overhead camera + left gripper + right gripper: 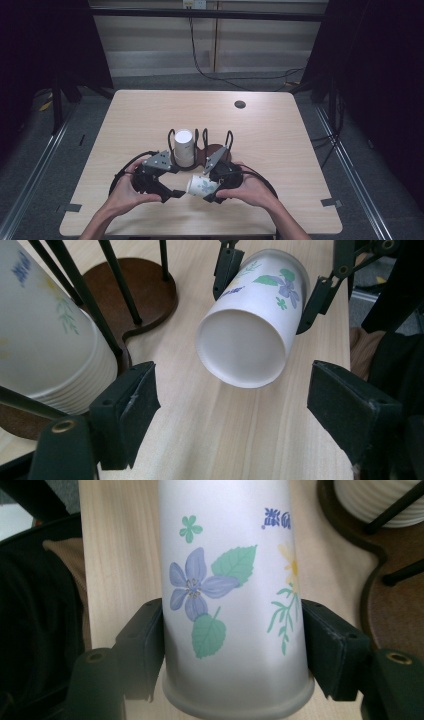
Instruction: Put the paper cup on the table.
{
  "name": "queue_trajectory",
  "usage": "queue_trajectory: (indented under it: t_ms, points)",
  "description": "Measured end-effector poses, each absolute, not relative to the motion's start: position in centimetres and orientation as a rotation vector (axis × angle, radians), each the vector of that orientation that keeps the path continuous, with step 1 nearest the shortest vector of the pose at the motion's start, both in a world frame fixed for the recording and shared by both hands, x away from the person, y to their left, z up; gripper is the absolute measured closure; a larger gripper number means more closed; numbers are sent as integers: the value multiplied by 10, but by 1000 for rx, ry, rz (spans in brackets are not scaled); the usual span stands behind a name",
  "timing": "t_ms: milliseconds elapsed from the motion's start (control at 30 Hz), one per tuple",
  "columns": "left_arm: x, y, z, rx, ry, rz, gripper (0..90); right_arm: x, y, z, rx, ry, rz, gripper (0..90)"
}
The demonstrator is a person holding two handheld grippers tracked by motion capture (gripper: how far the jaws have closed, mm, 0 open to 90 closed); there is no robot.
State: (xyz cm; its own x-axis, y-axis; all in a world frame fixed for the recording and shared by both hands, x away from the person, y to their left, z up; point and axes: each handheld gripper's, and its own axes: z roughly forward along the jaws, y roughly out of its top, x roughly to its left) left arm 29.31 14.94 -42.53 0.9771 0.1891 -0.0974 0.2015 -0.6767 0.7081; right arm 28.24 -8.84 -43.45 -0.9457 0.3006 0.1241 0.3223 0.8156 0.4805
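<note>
This looks like a lab recording booth: a bare light wooden table (pixel 150 115) stands alone between black curtains (pixel 385 75), with metal floor rails (pixel 35 165), a power cable (pixel 200 65) running to a wall socket (pixel 194 4), and tape marks (pixel 331 202) on the table's corners.

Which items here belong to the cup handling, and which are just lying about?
In the job: flowered paper cup, clamped sideways by the right gripper; open left gripper; cup stack; wire holder.
Lying about: round table grommet; floor cables.

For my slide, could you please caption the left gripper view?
Open left gripper faces the mouth of a flowered paper cup held sideways by the right gripper.
</note>
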Motion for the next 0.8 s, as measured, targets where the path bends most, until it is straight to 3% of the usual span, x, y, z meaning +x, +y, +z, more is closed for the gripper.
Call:
queue_trajectory:
  t_ms: [800]
  points:
    - [287,133,-440,2419,170,-96,304,276,-71,-435,-404,-2999,-669,316]
